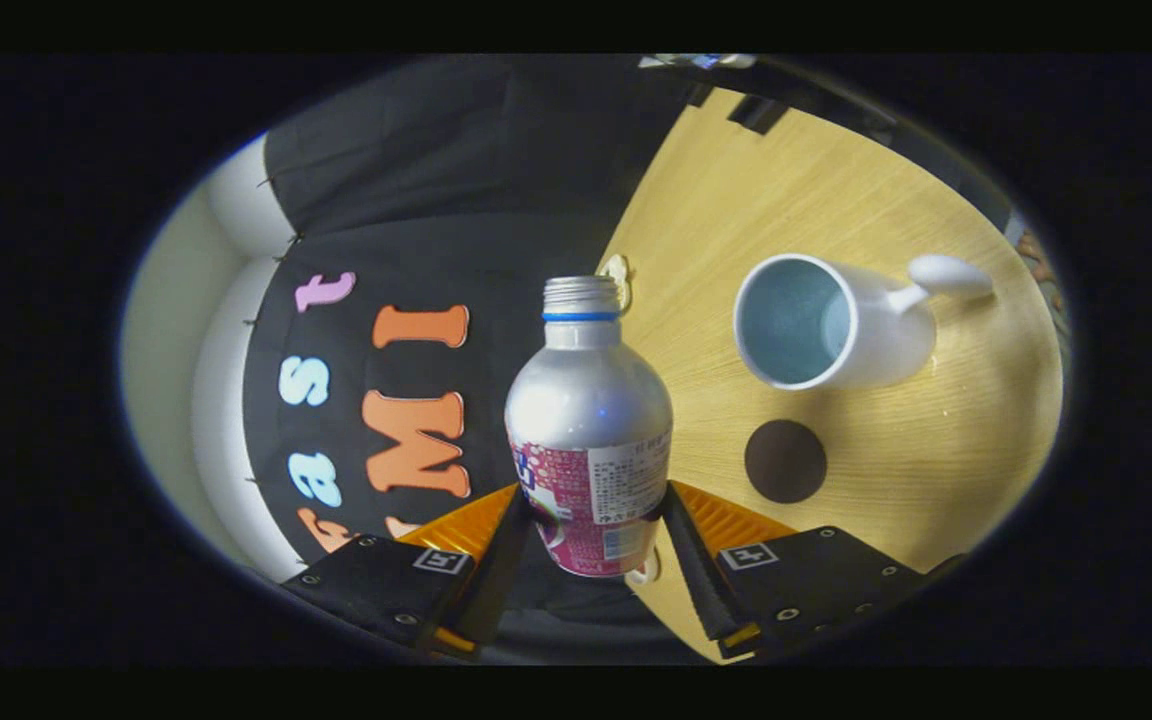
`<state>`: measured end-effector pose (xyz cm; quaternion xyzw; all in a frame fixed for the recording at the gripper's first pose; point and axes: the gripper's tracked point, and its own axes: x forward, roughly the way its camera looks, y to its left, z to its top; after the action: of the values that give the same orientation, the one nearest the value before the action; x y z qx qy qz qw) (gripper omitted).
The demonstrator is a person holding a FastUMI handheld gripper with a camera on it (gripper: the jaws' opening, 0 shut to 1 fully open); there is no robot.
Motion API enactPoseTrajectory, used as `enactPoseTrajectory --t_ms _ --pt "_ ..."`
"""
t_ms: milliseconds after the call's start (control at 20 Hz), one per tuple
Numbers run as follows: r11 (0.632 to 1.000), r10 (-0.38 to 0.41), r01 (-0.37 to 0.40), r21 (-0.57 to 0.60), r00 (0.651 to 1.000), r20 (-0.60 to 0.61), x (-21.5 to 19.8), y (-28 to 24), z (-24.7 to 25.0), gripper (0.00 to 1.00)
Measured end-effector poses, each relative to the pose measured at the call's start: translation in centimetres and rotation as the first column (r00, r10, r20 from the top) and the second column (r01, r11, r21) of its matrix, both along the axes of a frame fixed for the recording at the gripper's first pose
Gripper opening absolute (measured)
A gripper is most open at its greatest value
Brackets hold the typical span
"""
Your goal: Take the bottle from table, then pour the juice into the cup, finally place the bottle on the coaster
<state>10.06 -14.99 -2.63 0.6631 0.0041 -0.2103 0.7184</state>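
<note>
Setting: booth with black cloth wall; light wooden table (836, 200), seen tilted.

Item 1: gripper (591, 525). Both fingers press on the lower, labelled part of the bottle, one on each side; the grasp looks firm.

Item 2: aluminium bottle (588, 420). Silver body, pink and white label, blue ring under a threaded neck. No cap on. Held between the fingers, neck pointing away from them, apparently lifted clear of the table. Juice level cannot be told.

Item 3: white cup (836, 325). Stands on the table beyond the fingers, to the bottle's side, handle turned away from the bottle. Inside looks empty.

Item 4: dark round coaster (785, 460). Lies flat on the table, just beside the cup, nearer the fingers. Nothing on it.

Step in hand, as judged: carry to the cup, pour not yet begun. To do it well, bring the neck over the cup's mouth before tipping, tip slowly toward the cup, keep the neck low over the rim without knocking it, and hold the squeeze steady, as smooth metal may slip.
</note>
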Motion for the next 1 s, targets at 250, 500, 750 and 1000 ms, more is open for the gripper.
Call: enactPoseTrajectory --t_ms 250,500,750,1000 --pt "0.96 0.076 -0.106 -0.261 0.99 -0.122 0.5 0.5 0.4 0.76" --pt "0.836 0.08 -0.199 -0.512 0.966 -0.245 1.5 -0.7 1.1 0.76" --pt "0.688 0.008 -0.29 -0.665 0.92 -0.392 1.6 -2.1 0.3 0.76" --pt "0.54 -0.061 -0.358 -0.762 0.886 -0.46 2.9 -2.1 -1.2 0.76"
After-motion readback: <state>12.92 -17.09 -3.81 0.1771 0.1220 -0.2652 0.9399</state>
